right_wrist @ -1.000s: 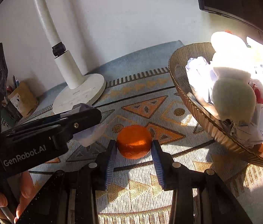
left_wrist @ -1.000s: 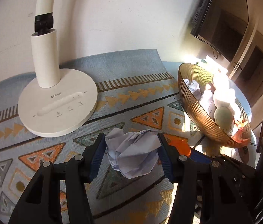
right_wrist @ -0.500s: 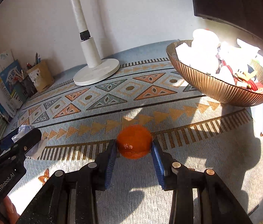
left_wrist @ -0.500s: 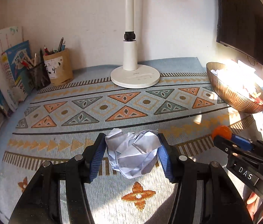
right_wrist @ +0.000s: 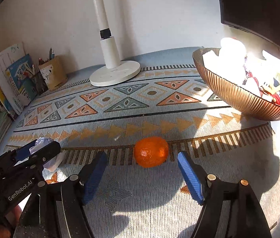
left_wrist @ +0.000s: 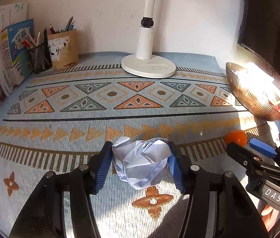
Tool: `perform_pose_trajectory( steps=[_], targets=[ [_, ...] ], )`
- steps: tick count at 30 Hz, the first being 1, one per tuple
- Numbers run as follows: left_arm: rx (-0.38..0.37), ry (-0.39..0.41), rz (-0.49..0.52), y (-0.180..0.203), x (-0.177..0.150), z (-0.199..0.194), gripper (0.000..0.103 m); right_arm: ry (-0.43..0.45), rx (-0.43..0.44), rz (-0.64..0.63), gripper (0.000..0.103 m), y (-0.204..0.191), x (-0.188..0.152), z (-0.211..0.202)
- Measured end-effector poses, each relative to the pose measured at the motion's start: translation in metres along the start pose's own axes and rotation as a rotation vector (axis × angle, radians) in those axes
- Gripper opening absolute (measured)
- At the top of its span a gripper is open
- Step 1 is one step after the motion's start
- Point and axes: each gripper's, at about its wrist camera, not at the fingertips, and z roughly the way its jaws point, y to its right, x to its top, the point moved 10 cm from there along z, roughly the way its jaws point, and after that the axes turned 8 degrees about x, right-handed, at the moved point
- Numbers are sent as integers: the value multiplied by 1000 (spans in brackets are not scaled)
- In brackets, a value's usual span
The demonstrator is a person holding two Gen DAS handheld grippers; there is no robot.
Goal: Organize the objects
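the right claw [right_wrist: 141, 175] is opening, its blue pads clear on either side of the orange [right_wrist: 151, 151], which sits on the patterned mat of the counter [right_wrist: 120, 107] just ahead of the fingertips and a little toward the bowl side. the left claw [left_wrist: 140, 165] is clamped on a crumpled paper ball [left_wrist: 141, 161], farther from the bowl than the orange is. the ribbed copper bowl [right_wrist: 237, 97] sits beyond the orange, well apart from it, already heaped with crumpled paper and small bright items.

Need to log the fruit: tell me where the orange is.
In the right wrist view the orange lies on the patterned mat, just beyond the right gripper's opening jaws, which no longer touch it.
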Motion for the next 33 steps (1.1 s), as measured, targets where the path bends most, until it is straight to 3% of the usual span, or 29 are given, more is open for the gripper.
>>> perform_pose_trajectory(
  steps=[6,8,19,25,28,30,31,33],
  targets=[
    [-25,0,-12,0,1,0,53,-54,-40,9,71,5,-3,11],
    [-31,5,-25,-2,2,-1,53,-63,-32,27,62,8,-4,13],
    [-28,-3,-30,-5,2,2,54,-39,-42,18,38,8,-5,7],
    [-24,-7,-25,-4,1,3,55,-26,6,-16,38,-3,-4,5],
    [-24,-10,-25,-4,1,3,56,-91,88,26,51,-4,-11,12],
    [-25,-9,-23,-4,1,3,56,-82,103,34,51,-4,-10,11],
    [-25,-7,-21,-4,1,3,56,-74,101,32,50,-4,-10,10],
    [-24,-7,-18,-4,1,3,56,-68,79,18,37,-7,-11,9]
  ],
)
